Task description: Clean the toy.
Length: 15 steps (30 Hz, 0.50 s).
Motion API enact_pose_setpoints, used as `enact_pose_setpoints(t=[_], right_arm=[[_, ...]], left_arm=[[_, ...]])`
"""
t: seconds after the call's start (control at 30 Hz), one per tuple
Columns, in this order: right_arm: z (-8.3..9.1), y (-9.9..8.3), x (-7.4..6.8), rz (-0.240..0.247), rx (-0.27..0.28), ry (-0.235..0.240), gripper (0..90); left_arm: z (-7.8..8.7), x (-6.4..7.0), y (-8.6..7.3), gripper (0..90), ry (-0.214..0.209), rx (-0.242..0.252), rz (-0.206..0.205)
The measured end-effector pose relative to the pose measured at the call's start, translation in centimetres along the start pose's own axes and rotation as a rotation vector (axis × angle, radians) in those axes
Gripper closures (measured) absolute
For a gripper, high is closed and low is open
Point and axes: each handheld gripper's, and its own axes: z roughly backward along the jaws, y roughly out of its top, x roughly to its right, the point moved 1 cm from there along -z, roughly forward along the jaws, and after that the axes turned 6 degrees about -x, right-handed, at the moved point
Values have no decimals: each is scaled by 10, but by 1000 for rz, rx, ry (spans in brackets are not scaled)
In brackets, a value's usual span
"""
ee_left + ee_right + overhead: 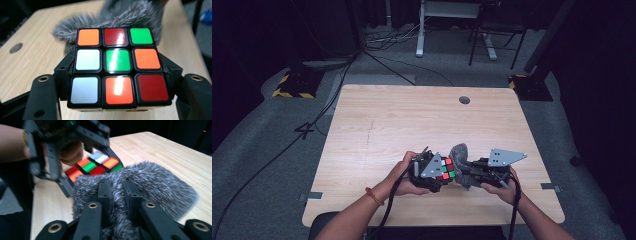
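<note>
On the pale wooden table [412,120], set on grey carpet in a dark room, the left gripper [432,172] pinches a puzzle cube [116,66] at six o'clock, touching the grey furry cloth [150,185] clamped by the right gripper [477,172].

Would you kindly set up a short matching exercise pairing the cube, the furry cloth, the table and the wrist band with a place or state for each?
Things:
1. puzzle cube
2. grey furry cloth
3. table
4. wrist band

States or places:
A. pale wood, with a round hole near its far edge
B. clamped between the right gripper's jaws
C. clamped between the left gripper's jaws
D. worn on the person's left forearm

Pairs: 1-C, 2-B, 3-A, 4-D
</note>
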Motion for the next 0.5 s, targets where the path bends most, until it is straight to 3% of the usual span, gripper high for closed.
enact_pose_setpoints(t=[0.13,0.33,0.43,0.5], right_arm=[[-10,-7,2,-9,-71,-21,785],[-18,-12,0,6,-136,-4,785],[-11,-6,-4,31,-82,-44,785],[-1,1,-3,29,-24,-39,785]], left_arm=[[6,0,3,333,11,27,2],[13,-6,4,334,14,53,15],[9,-3,1,334,72,-20,-42],[2,-3,-3,334,61,-52,-34]])
